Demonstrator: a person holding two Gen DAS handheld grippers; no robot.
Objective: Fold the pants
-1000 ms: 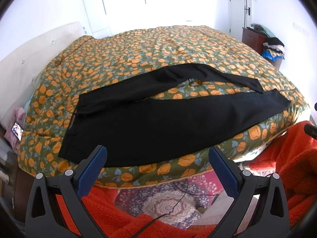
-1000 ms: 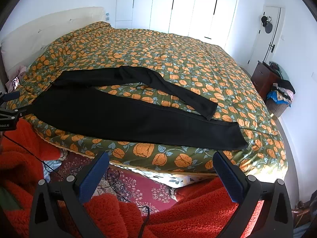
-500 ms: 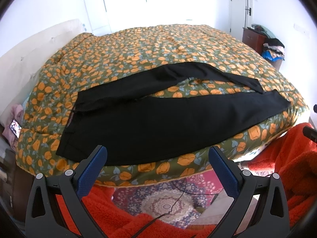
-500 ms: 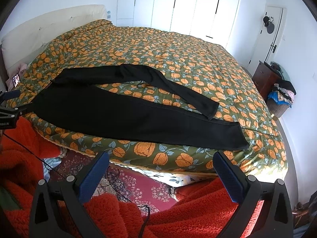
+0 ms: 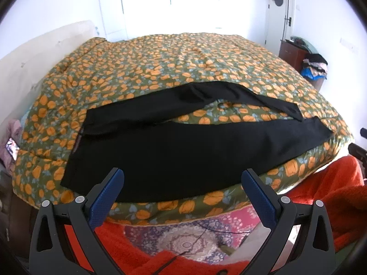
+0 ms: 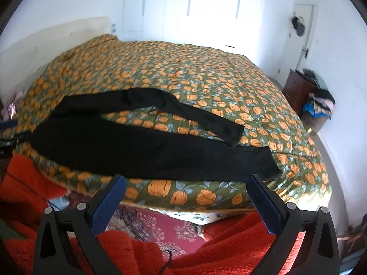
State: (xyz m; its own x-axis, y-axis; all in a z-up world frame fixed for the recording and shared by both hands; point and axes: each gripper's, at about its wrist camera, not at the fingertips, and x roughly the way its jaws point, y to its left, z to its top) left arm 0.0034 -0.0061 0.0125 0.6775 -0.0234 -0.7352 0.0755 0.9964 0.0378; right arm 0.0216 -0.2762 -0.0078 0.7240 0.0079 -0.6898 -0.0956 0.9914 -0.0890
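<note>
Black pants point(image 5: 183, 151) lie spread flat near the front edge of a bed with an orange-pumpkin green quilt point(image 5: 183, 68). The waist is at the left and the two legs splay to the right. They also show in the right wrist view point(image 6: 142, 144). My left gripper point(image 5: 182, 183) is open and empty, just short of the near leg's front edge. My right gripper point(image 6: 187, 184) is open and empty, in front of the bed edge below the near leg's cuff point(image 6: 266, 162).
A red fleece garment point(image 6: 229, 247) and a patterned rug point(image 5: 183, 240) lie below the grippers. A headboard point(image 5: 45, 50) is at the left. A dark cabinet with piled clothes point(image 5: 309, 61) stands at the right by a door. A phone point(image 5: 11, 147) lies at the bed's left edge.
Both grippers have moved forward and lower toward the bed edge, so the pants look larger. The right wrist view is blurred from motion. The pants have not moved.
</note>
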